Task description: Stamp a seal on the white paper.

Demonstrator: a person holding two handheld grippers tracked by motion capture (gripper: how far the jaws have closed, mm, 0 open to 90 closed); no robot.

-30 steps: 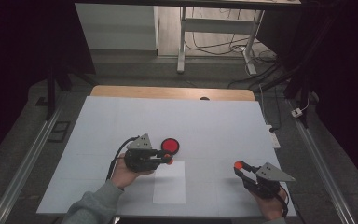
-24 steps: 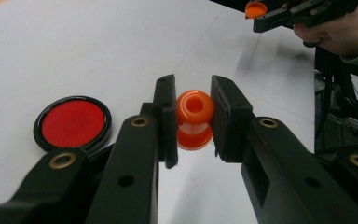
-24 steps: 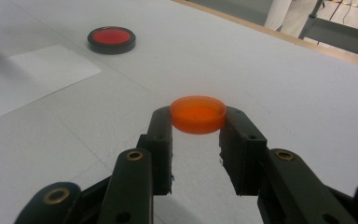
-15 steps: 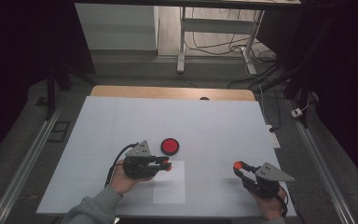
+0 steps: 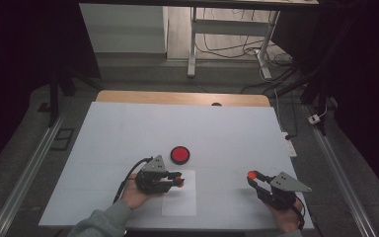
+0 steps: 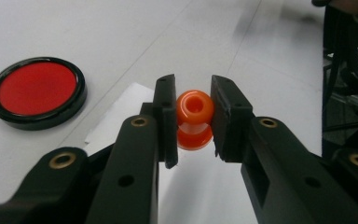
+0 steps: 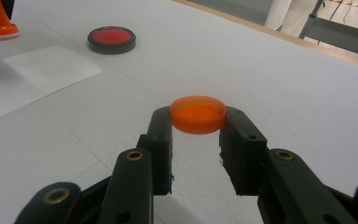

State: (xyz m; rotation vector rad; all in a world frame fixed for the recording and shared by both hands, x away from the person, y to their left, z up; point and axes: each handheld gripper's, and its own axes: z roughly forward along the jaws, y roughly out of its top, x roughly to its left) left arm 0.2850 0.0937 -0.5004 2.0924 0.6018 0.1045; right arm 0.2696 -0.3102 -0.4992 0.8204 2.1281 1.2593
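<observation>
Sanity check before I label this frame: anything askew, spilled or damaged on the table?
Nothing stands out. The red ink pad sits flat, the paper sheet lies flat, the left gripper holds the orange stamp, and the right gripper holds the orange cap.

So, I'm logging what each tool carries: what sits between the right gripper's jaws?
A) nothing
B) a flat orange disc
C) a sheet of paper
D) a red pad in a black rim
B: in the right gripper view, the right gripper clamps a flat orange disc at its jaw tips.

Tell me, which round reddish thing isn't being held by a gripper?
The red pad in its black ring. It lies on the table, while the orange stamp and orange cap sit between jaws.
</observation>
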